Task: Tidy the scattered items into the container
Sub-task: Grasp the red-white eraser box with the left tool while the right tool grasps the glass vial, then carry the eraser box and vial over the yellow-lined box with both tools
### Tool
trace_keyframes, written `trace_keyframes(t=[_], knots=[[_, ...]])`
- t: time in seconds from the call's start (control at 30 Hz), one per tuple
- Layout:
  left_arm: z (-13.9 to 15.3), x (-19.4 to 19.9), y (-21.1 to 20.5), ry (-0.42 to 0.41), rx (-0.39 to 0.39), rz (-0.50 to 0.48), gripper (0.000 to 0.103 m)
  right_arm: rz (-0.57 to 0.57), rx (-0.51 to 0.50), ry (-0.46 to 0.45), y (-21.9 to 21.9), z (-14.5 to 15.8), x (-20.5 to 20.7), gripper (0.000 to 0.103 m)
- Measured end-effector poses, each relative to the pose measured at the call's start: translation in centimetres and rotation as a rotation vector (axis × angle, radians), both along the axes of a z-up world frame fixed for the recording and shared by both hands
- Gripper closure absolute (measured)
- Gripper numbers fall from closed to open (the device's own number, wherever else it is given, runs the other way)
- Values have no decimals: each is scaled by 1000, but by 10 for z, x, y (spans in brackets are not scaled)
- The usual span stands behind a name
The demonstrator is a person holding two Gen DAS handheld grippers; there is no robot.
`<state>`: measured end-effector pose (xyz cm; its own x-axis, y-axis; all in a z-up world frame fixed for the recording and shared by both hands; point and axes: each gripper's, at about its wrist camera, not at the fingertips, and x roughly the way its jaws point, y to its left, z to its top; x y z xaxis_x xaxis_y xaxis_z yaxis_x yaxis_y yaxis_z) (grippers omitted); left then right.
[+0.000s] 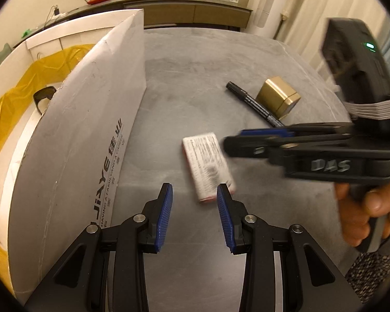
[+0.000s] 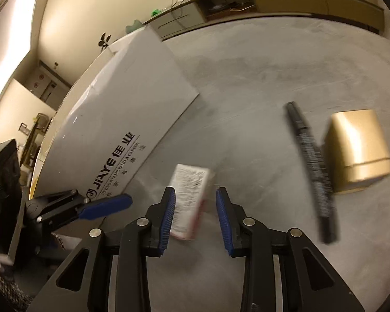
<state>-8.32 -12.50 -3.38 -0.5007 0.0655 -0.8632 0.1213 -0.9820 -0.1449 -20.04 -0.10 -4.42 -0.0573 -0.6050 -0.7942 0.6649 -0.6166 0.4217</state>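
Grey stone-look worktop [image 1: 208, 78]: it carried every loose item, with the container at its left.
Left gripper [image 1: 195, 200]: jaws stood apart and empty above the worktop, the small packet just ahead of the right fingertip.
Right gripper [image 2: 195, 202]: jaws stood apart, hovering over the small packet, gripping nothing; "DAS" showed on its body in the left view.
Small packet [image 1: 208, 166]: white with fine print too blurred to read and a red edge, lying flat near the box.
Black marker [image 1: 254, 104]: lay beside the gold tin [image 1: 278, 96], seemingly touching it.
White box [image 1: 91, 130]: "JiAYE" and "HAVING A FAMILY AND A CAREER" on its side.
Left view only: yellow plastic [image 1: 39, 78] inside the box.
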Motion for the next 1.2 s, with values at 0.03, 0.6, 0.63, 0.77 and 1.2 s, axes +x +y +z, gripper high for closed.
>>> trace_keyframes(t=[0.03, 0.6, 0.63, 0.77, 1.2], knots=[[0, 0, 0, 1, 1, 0, 65, -7, 15, 25, 7, 3, 0, 65], [-24, -26, 17, -2, 51, 17, 52, 108, 306, 346, 53, -11, 39, 51], [-27, -28, 20, -12, 18, 21, 52, 107, 303, 345, 54, -10, 40, 53], [-33, -33, 23, 13, -47, 42, 51, 90, 296, 337, 56, -8, 41, 82], [-5, -24, 15, 86, -4, 42, 64, 8, 143, 196, 75, 5, 30, 82]])
